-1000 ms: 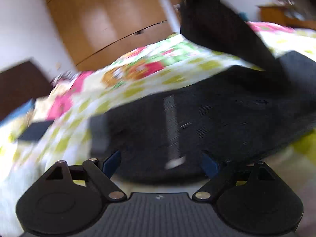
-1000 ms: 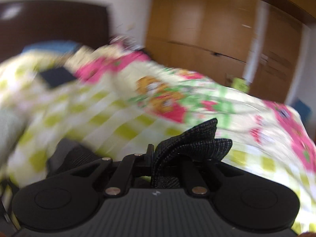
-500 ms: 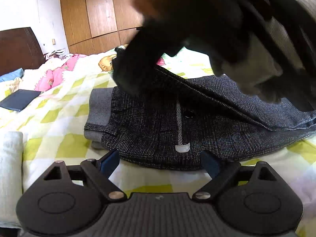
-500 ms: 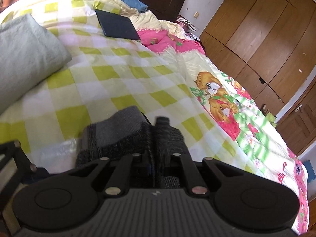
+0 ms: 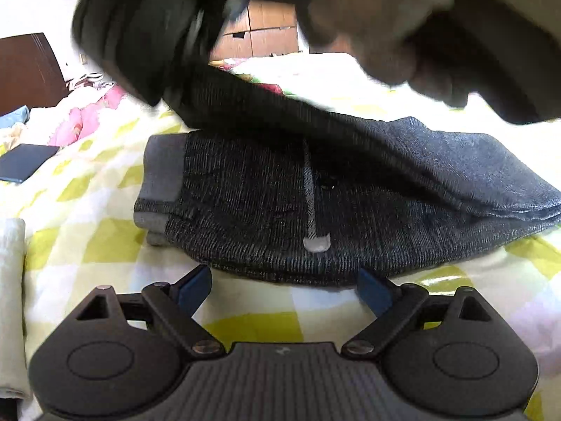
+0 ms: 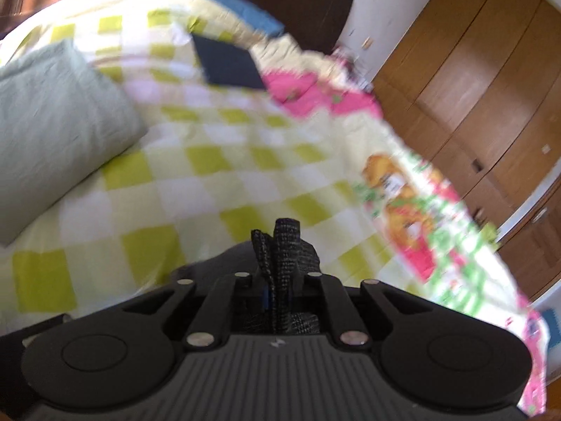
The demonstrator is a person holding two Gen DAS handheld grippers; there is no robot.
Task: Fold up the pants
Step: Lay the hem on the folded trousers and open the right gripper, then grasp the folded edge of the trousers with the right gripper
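Observation:
Dark grey pants [image 5: 266,210] lie folded on the checked bedspread [image 5: 87,238], their lighter waistband [image 5: 161,175] to the left. My left gripper [image 5: 284,291] is open just short of the pants' near edge, with nothing between its blue pads [image 5: 194,289]. Blurred in the upper left of the left wrist view, my right gripper [image 5: 147,35] holds the leg end over the waist part, a hand [image 5: 385,17] behind it. In the right wrist view a bunch of pants fabric [image 6: 285,245] stands pinched in the right gripper [image 6: 280,287], whose jaws are opening.
A pale green folded cloth [image 6: 52,115] lies at the left on the bed. A flat dark blue item [image 6: 228,66] rests near the headboard [image 5: 28,70]. Wooden wardrobe doors [image 6: 473,87] stand beyond the bed. A white cloth [image 5: 10,298] sits at the left edge.
The right gripper has carried the leg end across over the folded pants toward the waistband and rolled. The left gripper has stayed open at the pants' near edge.

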